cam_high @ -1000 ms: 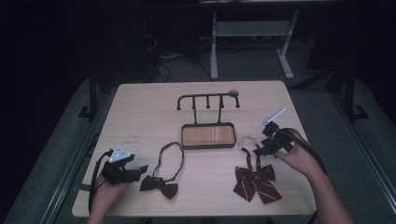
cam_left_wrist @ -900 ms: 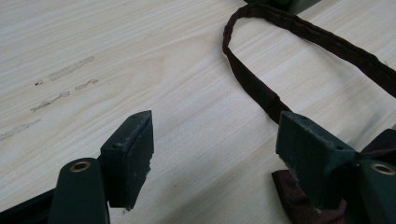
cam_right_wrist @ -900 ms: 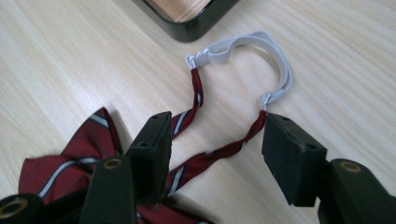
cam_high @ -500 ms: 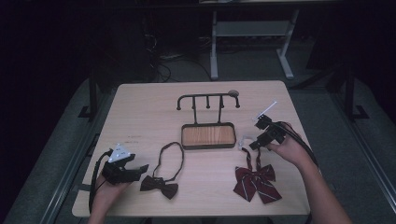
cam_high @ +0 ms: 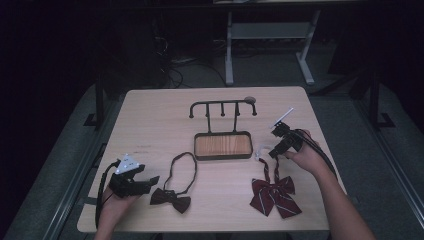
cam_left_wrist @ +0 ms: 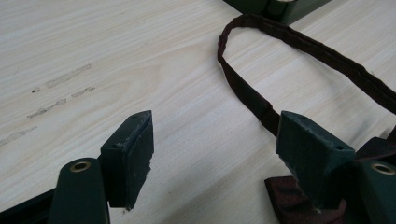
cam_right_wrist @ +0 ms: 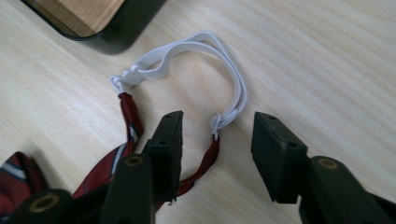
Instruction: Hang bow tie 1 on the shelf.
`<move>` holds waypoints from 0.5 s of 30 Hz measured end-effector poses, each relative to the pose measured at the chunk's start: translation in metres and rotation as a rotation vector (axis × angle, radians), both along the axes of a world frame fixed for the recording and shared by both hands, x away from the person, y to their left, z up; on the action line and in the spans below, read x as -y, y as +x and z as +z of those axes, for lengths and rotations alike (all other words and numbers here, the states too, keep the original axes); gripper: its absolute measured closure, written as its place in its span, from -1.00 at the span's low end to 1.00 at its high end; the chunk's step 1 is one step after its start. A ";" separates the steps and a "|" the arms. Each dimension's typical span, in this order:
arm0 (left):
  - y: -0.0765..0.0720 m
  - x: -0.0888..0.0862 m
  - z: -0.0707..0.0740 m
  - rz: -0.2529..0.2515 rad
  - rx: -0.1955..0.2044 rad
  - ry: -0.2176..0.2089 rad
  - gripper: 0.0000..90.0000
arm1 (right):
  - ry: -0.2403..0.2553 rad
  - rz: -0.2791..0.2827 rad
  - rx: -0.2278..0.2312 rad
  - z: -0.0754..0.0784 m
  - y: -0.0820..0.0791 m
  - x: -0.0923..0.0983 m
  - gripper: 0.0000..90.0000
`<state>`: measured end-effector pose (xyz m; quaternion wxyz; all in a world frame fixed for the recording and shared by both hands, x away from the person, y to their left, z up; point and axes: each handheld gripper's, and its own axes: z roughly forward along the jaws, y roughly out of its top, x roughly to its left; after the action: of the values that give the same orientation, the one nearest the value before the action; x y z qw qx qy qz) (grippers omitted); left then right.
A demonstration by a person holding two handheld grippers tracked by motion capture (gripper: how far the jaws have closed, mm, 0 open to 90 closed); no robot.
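While the right gripper [cam_high: 278,149] hangs low over the desk [cam_high: 150,125], the white elastic loop [cam_right_wrist: 205,60] of the red striped bow tie [cam_high: 274,194] lies right at its jaws: the joint where the elastic meets one red strap [cam_right_wrist: 208,158] sits between the two black pads, touching neither. These jaws have just been closing and now stand partly open around that strap, gripping nothing yet. The other strap runs under the jaw on the left of the right gripper view. The left gripper [cam_high: 150,181] rests near the desk's front left corner with its jaws wide open and nothing between them; the dark brown bow tie [cam_high: 171,198] lies just beside them, its neck band [cam_left_wrist: 289,42] curving past the jaw on the right of the left gripper view.

The desk is pale wood grain with a few faint scuffs. A black rack with hooks [cam_high: 222,106] stands at its middle on a wood-inlaid tray [cam_high: 223,145]. Dark floor, cables and a grey frame lie beyond.

The red tie lies flat at the front right, its knot and tails spread, crossed by pale stripes.
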<state>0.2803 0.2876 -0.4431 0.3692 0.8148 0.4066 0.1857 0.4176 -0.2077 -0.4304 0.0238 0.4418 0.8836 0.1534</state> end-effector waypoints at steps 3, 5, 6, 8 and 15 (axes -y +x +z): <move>0.000 0.000 0.000 0.001 -0.004 -0.001 -0.37 | -0.016 0.001 -0.003 -0.002 0.001 -0.002 0.27; 0.000 0.000 0.000 0.000 -0.004 -0.003 -0.37 | -0.029 0.007 -0.003 -0.004 0.002 -0.004 0.31; 0.000 0.000 0.000 0.001 -0.003 -0.006 -0.37 | -0.027 0.009 -0.007 -0.004 0.002 -0.004 0.33; 0.000 0.000 0.000 -0.001 -0.004 -0.006 -0.37 | -0.042 0.005 -0.003 -0.005 0.002 -0.006 0.39; 0.000 0.000 0.000 -0.002 -0.004 -0.006 -0.37 | -0.068 0.011 -0.013 -0.010 0.004 -0.010 0.58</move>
<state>0.2802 0.2874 -0.4433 0.3709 0.8144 0.4072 0.1824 0.4212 -0.1974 -0.4402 0.0324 0.4370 0.8908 0.1205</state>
